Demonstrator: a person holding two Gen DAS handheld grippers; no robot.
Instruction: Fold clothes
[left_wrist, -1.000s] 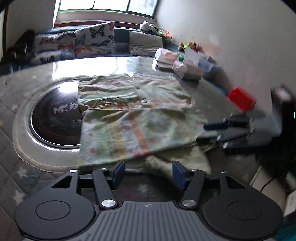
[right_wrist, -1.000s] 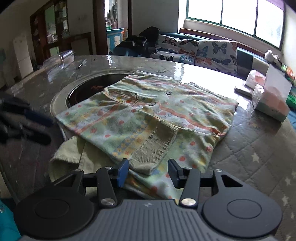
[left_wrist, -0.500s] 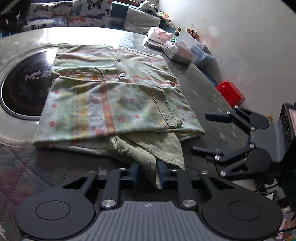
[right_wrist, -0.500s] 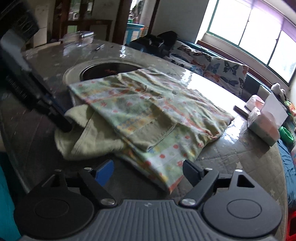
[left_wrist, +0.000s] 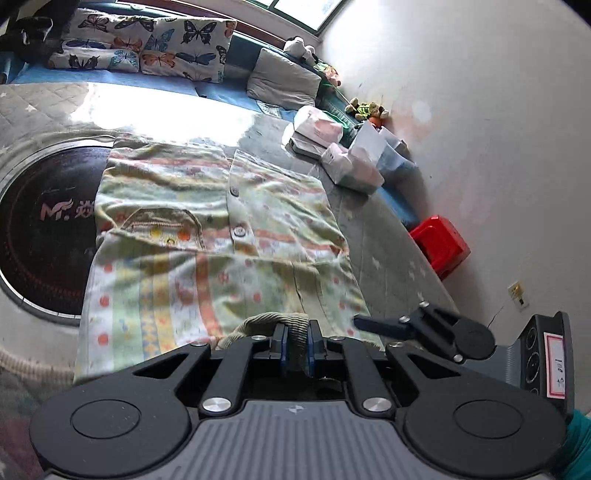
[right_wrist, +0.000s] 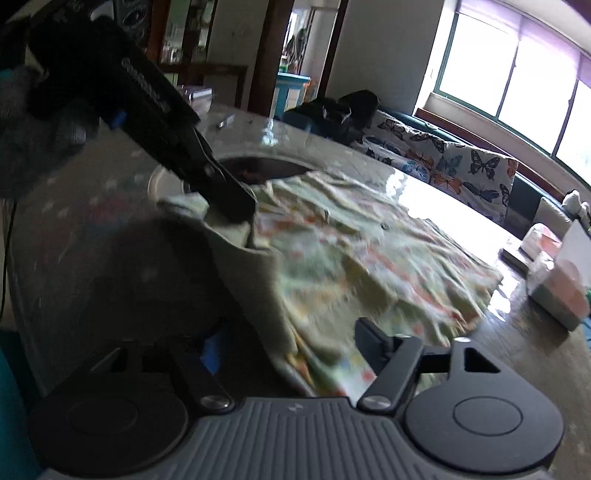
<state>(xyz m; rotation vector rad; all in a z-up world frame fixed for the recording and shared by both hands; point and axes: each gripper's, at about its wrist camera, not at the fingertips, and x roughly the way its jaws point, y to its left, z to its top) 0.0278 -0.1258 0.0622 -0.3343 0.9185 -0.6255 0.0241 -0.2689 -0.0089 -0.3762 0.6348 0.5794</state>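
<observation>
Pinching the ribbed hem (left_wrist: 275, 320), the left gripper (left_wrist: 295, 345) is clamped for folding the shirt (left_wrist: 221, 236), while the right gripper (right_wrist: 291, 349) is closing around its edge.

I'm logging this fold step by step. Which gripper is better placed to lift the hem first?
Left. The left gripper already pinches the shirt's ribbed hem, while the right gripper straddles cloth, jaws closing.

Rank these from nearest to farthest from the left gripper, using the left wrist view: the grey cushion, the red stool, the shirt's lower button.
From the left gripper:
1. Lower button, just ahead on the shirt front.
2. Red stool, off to the right below the table edge.
3. Grey cushion, far back on the sofa under the window.
</observation>
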